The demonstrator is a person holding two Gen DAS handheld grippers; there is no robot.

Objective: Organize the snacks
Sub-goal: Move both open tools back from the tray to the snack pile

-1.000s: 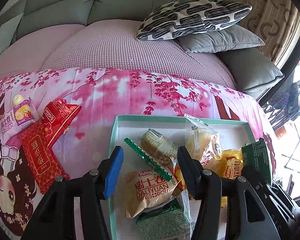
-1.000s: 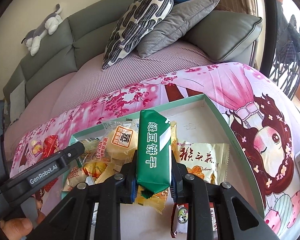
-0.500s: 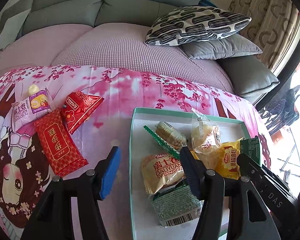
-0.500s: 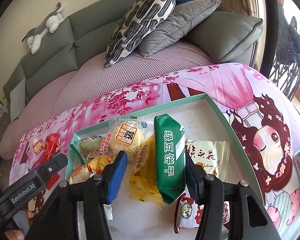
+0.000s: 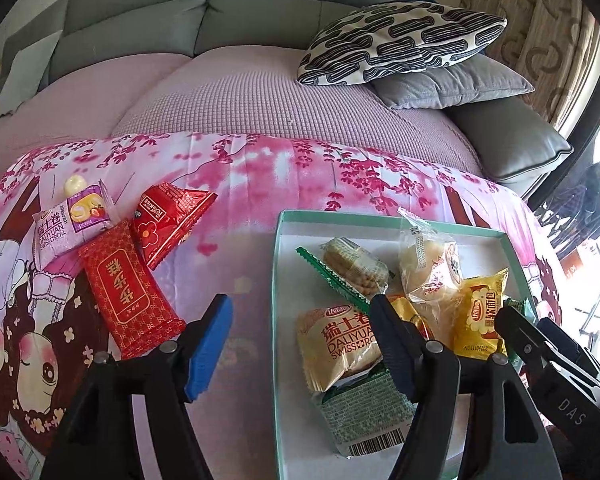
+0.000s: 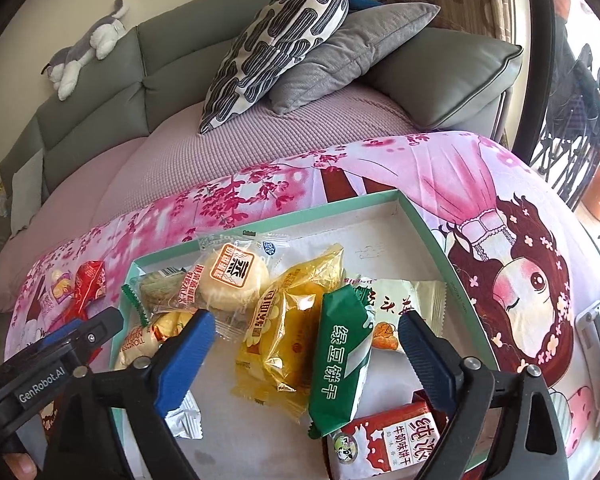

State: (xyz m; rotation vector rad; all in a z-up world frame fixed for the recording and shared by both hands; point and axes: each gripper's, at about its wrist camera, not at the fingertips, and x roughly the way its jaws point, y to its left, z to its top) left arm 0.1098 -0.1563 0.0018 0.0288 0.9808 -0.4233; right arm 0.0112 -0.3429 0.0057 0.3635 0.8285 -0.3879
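Note:
A mint-rimmed white tray [image 5: 277, 264] [image 6: 424, 224] on a pink floral cloth holds several snack packs. My right gripper [image 6: 306, 340] is open over the tray; a green biscuit pack [image 6: 340, 356] lies free between its fingers, resting on a yellow pack [image 6: 284, 328]. My left gripper [image 5: 300, 340] is open and empty, astride the tray's left rim, above a Swiss roll pack [image 5: 340, 344]. Left of the tray on the cloth lie a long red pack [image 5: 128, 296], a red triangular pack [image 5: 164, 220] and a purple Swiss roll pack [image 5: 68, 224].
A pink-covered grey sofa runs behind the cloth, with a patterned pillow [image 5: 400, 40] and a grey cushion [image 5: 452, 84]. A plush toy [image 6: 84, 48] lies on the sofa back. A metal rack [image 6: 572, 112] stands at the right.
My right gripper opened and let the green biscuit pack drop into the tray. My left gripper moved left, from over the tray's snacks to its left rim.

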